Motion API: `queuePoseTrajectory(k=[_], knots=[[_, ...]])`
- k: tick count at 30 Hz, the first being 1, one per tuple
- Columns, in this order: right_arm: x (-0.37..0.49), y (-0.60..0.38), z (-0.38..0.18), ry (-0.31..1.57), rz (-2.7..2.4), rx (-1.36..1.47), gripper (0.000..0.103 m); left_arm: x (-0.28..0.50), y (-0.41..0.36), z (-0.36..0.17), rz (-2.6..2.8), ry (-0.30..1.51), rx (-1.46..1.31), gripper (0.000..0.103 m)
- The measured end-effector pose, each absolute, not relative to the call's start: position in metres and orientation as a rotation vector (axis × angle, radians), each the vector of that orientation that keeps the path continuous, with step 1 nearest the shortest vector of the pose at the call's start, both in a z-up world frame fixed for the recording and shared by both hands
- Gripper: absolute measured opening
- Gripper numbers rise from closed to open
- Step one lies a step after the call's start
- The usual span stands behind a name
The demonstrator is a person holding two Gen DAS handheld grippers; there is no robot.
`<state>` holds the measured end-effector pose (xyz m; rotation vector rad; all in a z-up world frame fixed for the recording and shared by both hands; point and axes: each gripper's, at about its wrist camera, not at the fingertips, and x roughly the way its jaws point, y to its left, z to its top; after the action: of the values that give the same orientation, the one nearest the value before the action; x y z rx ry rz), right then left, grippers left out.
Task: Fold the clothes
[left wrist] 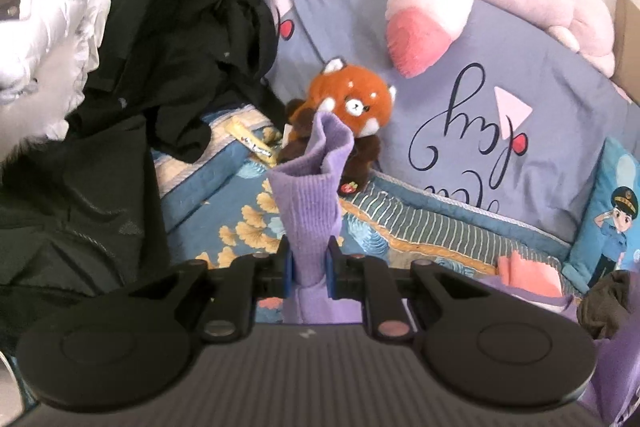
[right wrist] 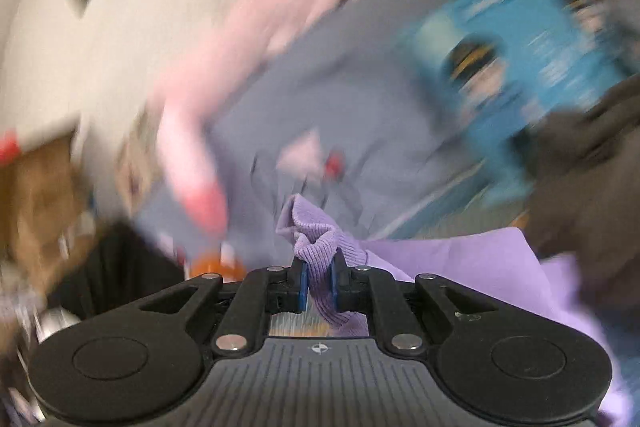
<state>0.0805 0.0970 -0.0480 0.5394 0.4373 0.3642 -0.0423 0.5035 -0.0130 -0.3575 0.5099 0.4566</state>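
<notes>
On the left, the left gripper (left wrist: 310,263) is clamping its two blue-padded fingers on a ribbed lilac knitted cuff (left wrist: 310,183) of a lilac garment. The cuff is standing straight out ahead of the claw, its long axis running along the fingers and away from the camera, with its open mouth pointing forward toward a small orange-and-brown red-panda plush toy (left wrist: 350,107) that is sitting on the patterned blue quilted bedspread (left wrist: 224,203). Behind the pads, the rest of the knit is dropping down under the gripper and out of sight. A heap of black clothing (left wrist: 160,39) is lying well to the left, apart from the cuff.

On the right, the right gripper (right wrist: 319,281) is pinching a bunched ribbed lilac hem (right wrist: 316,243); its pads are closed on the knit, which is twisting into a knot just ahead of them. From there the smooth lilac body of the garment (right wrist: 452,263) is spreading off to the right of the claw and passing below it. The background in this view is smearing heavily, so I cannot tell how the garment is lying against the bed here.

As a judgement: both claws are gripping the same-coloured knit, so each is equally close to it, and the coming move is hinging on how the cloth is spanning between the two grips, which neither view is showing.
</notes>
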Motion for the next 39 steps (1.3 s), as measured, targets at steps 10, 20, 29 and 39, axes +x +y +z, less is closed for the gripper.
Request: queuePoseTrajectory(k=[10, 20, 29, 39], knots=[[0.097, 0.218, -0.151, 0.786, 0.319, 0.211, 0.010, -0.042, 0.462, -0.002, 0.382, 0.628, -0.044, 0.016], [0.112, 0.249, -0.158, 0.965, 0.345, -0.046, 0.012, -0.033, 0.420, 0.002, 0.350, 0.642, 0.033, 0.016], [0.119, 0.259, -0.156, 1.040, 0.381, -0.125, 0.027, -0.030, 0.372, 0.020, 0.305, 0.627, 0.115, 0.016], [0.101, 0.241, -0.146, 1.015, 0.419, -0.027, 0.027, -0.017, 0.317, 0.029, 0.237, 0.626, 0.177, 0.017]])
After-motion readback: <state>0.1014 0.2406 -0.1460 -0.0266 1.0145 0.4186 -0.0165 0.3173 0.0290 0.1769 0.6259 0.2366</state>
